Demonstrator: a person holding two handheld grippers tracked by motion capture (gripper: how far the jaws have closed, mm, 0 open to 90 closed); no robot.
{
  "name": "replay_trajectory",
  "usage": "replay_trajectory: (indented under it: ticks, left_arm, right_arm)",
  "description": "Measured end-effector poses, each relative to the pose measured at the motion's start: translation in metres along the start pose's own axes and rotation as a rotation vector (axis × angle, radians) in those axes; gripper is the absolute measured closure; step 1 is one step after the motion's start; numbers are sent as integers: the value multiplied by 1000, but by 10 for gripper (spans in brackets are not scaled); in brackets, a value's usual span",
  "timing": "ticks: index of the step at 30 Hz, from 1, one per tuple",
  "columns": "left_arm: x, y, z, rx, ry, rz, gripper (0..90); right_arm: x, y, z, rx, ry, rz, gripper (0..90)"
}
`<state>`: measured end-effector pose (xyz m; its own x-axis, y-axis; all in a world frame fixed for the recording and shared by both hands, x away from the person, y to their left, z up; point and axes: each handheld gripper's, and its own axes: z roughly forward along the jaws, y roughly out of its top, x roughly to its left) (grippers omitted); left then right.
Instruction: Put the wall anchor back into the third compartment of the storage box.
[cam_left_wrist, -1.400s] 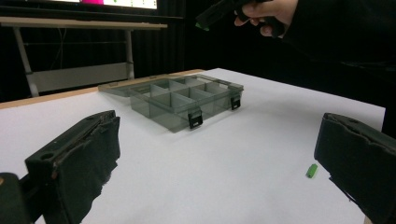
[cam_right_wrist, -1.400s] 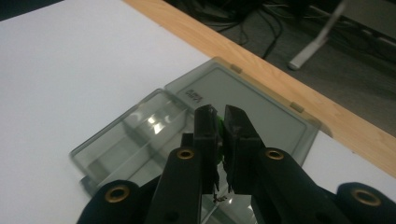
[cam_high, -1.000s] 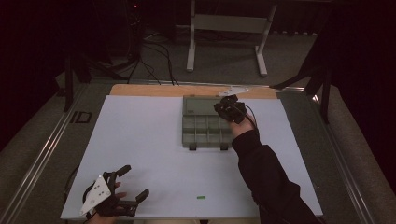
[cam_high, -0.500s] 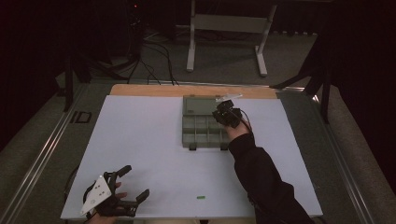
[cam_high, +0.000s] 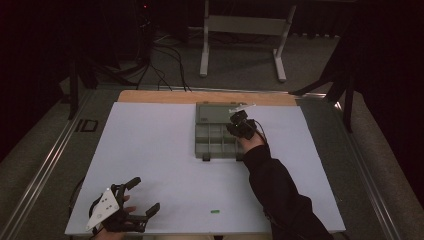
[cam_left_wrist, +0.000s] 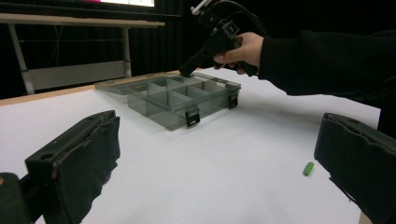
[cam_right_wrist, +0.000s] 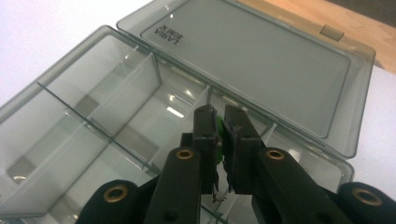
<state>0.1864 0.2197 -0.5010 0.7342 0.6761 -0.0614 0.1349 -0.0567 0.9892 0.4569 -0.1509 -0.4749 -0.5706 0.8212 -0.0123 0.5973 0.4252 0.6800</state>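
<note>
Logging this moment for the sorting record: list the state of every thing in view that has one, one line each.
Compartment box: lid open, laid flat behind it; visible compartments look empty.
Right tongs: shut on a small green piece, over the box.
Left tongs: open, holding nothing.
Loose green piece: lying on the white table, untouched.

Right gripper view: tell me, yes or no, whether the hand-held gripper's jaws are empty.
No: a small green piece is pinched between the jaws of the right hand-held gripper, above the open compartment box.
</note>
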Motion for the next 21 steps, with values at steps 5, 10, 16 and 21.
replay_trajectory:
  ticks: [5,10,16,21]
  left_arm:
    - [0,0,0,1,-1,1,2]
    - [0,0,0,2,-1,-1,2]
    - [0,0,0,2,1,-2,2]
    - [0,0,1,4,1,-1,2]
  right_arm:
    - [-1,-3,6,14,9,-3,837]
    - [-1,-3,7,19,11,-2,731]
    - [0,1,-2,0,20,-1,578]
    - [1,5,-9,11,46,8,397]
